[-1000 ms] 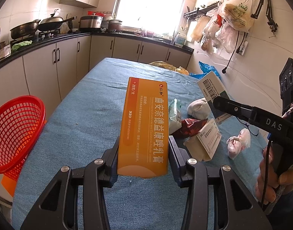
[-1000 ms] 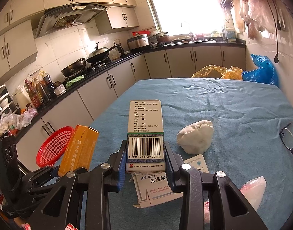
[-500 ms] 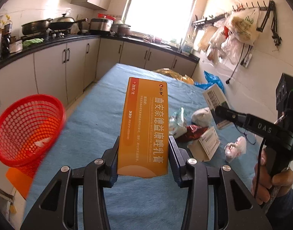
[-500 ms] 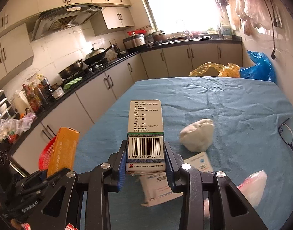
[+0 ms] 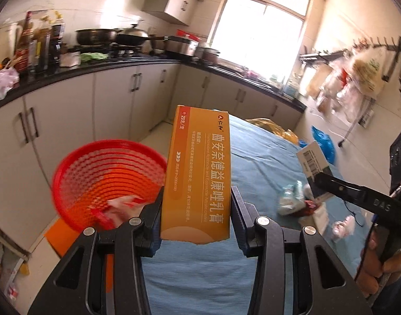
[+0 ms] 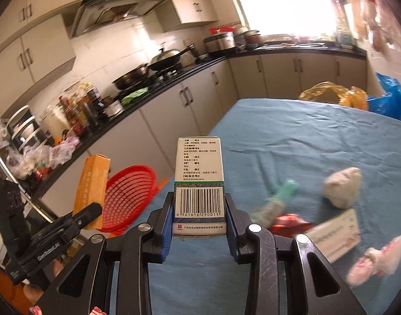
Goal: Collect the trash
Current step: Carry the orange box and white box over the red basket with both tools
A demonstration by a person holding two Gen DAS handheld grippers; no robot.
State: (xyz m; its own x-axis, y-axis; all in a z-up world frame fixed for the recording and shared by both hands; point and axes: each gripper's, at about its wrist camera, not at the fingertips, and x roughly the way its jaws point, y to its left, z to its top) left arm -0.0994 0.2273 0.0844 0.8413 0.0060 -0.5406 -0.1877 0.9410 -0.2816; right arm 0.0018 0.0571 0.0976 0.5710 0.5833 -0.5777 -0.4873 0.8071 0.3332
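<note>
My left gripper (image 5: 196, 218) is shut on a tall orange medicine box (image 5: 200, 173), held upright in the air at the table's left edge. A red mesh basket (image 5: 100, 183) stands just left of it, off the table, with a bit of trash inside. My right gripper (image 6: 199, 216) is shut on a white box with a barcode (image 6: 199, 183), held above the blue tablecloth (image 6: 305, 141). The basket (image 6: 127, 199) and the orange box (image 6: 91, 186) also show at left in the right wrist view.
On the cloth lie a white crumpled wad (image 6: 343, 187), a green-white wrapper (image 6: 279, 197), a red wrapper (image 6: 289, 223), a flat white carton (image 6: 336, 233) and a pink-white wad (image 6: 376, 260). Yellow (image 6: 329, 94) and blue (image 6: 391, 102) bags sit at the far end. Counters run along the left.
Both grippers have swung left with their boxes. The red basket has come much closer to the orange box in the left wrist view. The trash on the cloth has slid right.
</note>
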